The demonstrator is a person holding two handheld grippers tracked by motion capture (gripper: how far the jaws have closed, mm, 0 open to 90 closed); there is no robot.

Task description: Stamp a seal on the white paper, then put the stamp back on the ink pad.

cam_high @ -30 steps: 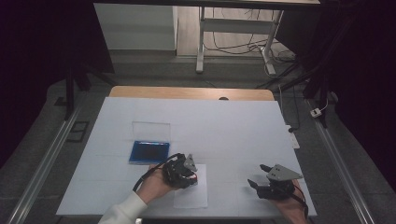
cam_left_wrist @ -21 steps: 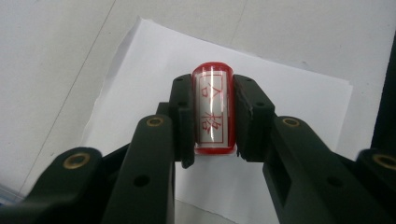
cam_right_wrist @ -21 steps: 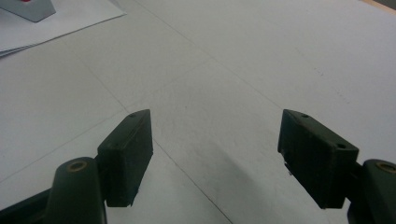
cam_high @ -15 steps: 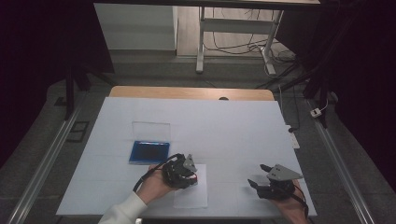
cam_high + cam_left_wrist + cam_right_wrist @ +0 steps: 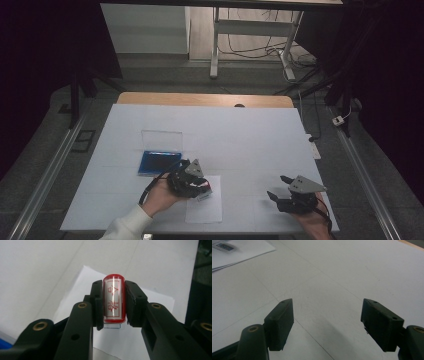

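Note:
A short clear stamp (image 5: 114, 300) with a red rim and red characters on its face stands upright between the black pads of my left gripper (image 5: 114, 291), which is shut on it. In the high view the left gripper (image 5: 202, 187) hovers over the top of a white sheet of paper (image 5: 205, 210) near the table's front edge. My right gripper (image 5: 276, 187) rests at the front right, open, with bare table between its jaws (image 5: 327, 315).
A blue ink pad box (image 5: 156, 162) lies just behind and left of the left gripper, its clear lid (image 5: 161, 138) beyond it. A corner of the paper (image 5: 249, 252) carries a small barcode label (image 5: 225, 246). The white table (image 5: 240, 140) stretches wide behind both hands.

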